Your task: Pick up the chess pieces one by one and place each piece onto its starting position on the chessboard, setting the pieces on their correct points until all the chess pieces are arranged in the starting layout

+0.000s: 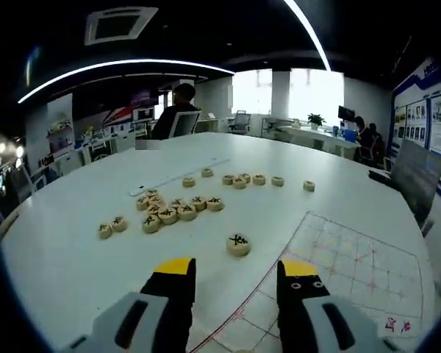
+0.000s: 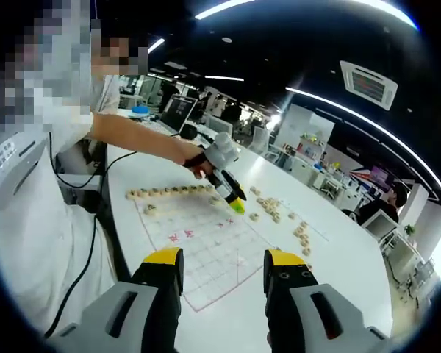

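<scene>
The left gripper (image 1: 237, 283) has its jaws spread apart with nothing between them, hovering low over the white table (image 1: 73, 243). A single chess piece (image 1: 238, 244) lies just beyond the jaw tips at 12 o'clock, black character facing up, apart from everything else and just off the corner of the chessboard (image 1: 345, 276), which spreads away toward 3 o'clock. This looks like the piece to take next.

To do it well, I would bring the jaws down either side of the disc so the pads meet its rim squarely, close gently (these discs look smooth and would likely skid if nudged from one side), lift straight up, then read the character before choosing its point on the board.

The loose pile of pieces (image 1: 173, 211) sits farther off at 11 o'clock, with a scattered line of pieces (image 1: 242, 179) beyond it near 12.

In the right gripper view, the right gripper (image 2: 222, 271) also stands open and empty, raised well above the near edge of the chessboard (image 2: 206, 254). The left gripper (image 2: 235, 204) comes in at 12 o'clock, held by a person's hand (image 2: 198, 163). A row of pieces (image 2: 169, 191) already lines the board's far edge at 11 o'clock, and one more piece (image 2: 151, 209) sits just inside it. There are no trays or boxes; the board is the only thing receiving pieces, and most of it is bare, so the task seems early.
</scene>
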Demonstrator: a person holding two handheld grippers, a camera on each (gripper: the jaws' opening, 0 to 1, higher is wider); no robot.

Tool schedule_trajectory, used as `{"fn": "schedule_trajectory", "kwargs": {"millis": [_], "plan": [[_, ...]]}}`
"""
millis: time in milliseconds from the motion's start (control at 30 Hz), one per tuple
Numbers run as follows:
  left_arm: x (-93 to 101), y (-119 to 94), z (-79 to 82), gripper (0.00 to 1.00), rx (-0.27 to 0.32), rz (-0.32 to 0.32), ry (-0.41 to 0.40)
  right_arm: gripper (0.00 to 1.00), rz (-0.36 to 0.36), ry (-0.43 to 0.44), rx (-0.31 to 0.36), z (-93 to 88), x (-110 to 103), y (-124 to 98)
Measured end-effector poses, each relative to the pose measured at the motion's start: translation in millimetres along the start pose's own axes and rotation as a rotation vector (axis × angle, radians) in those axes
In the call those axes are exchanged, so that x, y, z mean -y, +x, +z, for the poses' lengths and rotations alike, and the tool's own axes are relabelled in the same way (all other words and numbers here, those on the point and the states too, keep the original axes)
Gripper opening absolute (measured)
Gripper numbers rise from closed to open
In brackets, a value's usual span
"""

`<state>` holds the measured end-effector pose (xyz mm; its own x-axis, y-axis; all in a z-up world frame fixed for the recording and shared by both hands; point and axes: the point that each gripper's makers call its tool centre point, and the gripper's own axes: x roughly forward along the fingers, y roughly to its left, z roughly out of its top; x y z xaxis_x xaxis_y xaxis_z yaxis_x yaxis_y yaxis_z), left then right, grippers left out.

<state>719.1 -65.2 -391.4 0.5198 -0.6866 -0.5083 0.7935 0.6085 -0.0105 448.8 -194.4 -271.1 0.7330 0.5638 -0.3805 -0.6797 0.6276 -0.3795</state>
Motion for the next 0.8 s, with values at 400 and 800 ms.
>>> {"fn": "schedule_trajectory", "kwargs": {"millis": [400, 800], "plan": [[5.7, 28.7, 6.6, 0.39, -0.005, 0.003, 0.022, 0.44, 0.003, -0.001, 0.000, 0.4, -0.3, 0.9], [9.2, 43.6, 10.7, 0.20, -0.011, 0.015, -0.014, 0.44, -0.001, 0.003, -0.001, -1.0, 1.3, -0.9]]}}
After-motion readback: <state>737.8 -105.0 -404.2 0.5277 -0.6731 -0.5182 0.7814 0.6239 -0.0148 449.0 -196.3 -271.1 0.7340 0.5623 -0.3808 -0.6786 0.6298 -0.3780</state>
